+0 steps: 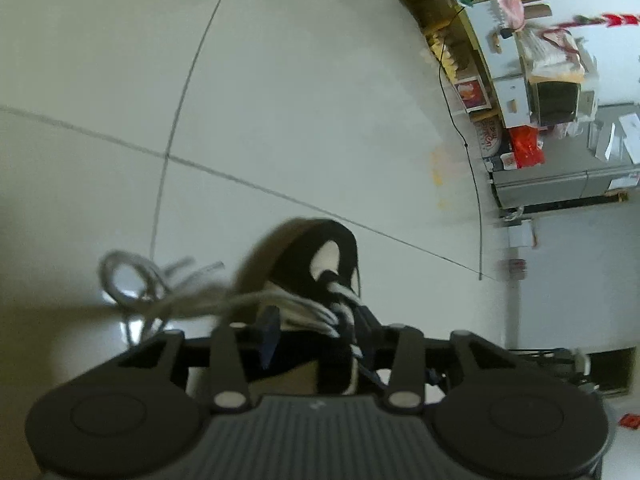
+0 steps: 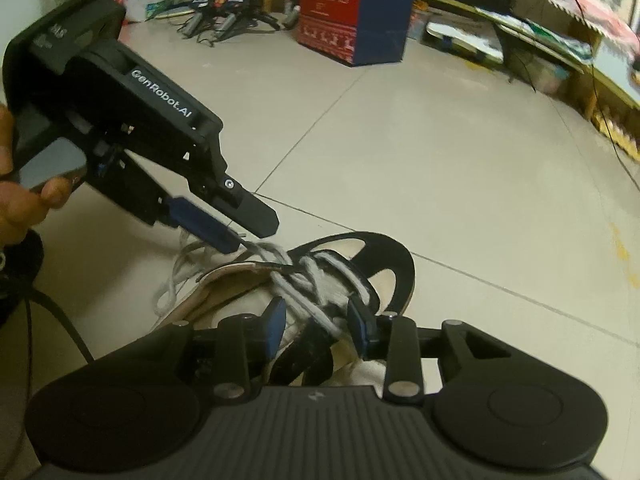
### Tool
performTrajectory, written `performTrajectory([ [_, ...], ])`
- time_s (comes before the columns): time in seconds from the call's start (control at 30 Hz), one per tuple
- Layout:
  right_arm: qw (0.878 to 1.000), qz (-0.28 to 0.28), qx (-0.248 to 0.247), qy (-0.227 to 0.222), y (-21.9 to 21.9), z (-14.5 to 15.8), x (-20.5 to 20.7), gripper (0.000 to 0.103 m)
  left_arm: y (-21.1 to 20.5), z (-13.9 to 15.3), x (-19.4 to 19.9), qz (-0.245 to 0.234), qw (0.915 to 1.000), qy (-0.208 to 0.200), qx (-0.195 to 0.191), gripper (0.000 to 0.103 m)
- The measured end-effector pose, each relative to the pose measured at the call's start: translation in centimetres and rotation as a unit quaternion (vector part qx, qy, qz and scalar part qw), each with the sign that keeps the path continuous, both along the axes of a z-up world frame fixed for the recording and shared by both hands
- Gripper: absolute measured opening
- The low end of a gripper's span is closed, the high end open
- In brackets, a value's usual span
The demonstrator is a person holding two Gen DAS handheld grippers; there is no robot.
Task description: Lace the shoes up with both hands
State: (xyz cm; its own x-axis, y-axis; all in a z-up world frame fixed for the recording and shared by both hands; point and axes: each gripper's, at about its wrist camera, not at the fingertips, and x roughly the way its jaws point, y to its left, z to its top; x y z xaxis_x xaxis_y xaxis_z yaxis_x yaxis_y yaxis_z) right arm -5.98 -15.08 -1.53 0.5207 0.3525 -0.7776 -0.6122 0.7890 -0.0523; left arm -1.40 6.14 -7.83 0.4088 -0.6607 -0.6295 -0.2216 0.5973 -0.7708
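A black, tan and white shoe lies on the tiled floor, also in the left wrist view as the shoe. Its white laces cross over the tongue, and loose loops of lace trail off to the left. My right gripper is over the shoe, its blue pads apart, with a bundle of lace running between them untouched. My left gripper comes in from the upper left, tips at the lace ends. In its own view the left gripper stands open, lace strands passing through the gap.
A person's hand holds the left gripper's handle. A black cable lies at the left. A red and blue Christmas box stands at the back, low shelves on the right. A grey cabinet and a thin cable border the floor.
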Motion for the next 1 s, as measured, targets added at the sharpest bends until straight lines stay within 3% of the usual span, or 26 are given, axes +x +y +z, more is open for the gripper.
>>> performTrajectory([
  [0.23,1.0,0.001,-0.001,-0.001,0.2,-0.2,0.1,0.037,-1.6,-0.5,0.4,0.001,0.9996,0.019,-0.02,0.039],
  [0.4,1.0,0.002,-0.001,0.0,0.3,-0.4,0.0,0.037,-1.8,-0.1,0.4,-0.004,1.0,0.006,-0.003,0.003],
  [0.77,1.0,0.002,-0.014,-0.007,0.4,-0.8,-0.1,0.04,-2.1,1.9,0.2,-0.031,0.9939,-0.04,0.098,0.003],
  [1.0,1.0,-0.014,0.0,0.002,-0.5,-0.7,0.2,0.043,0.4,0.7,-0.6,-0.019,0.9905,-0.017,0.135,0.003],
])
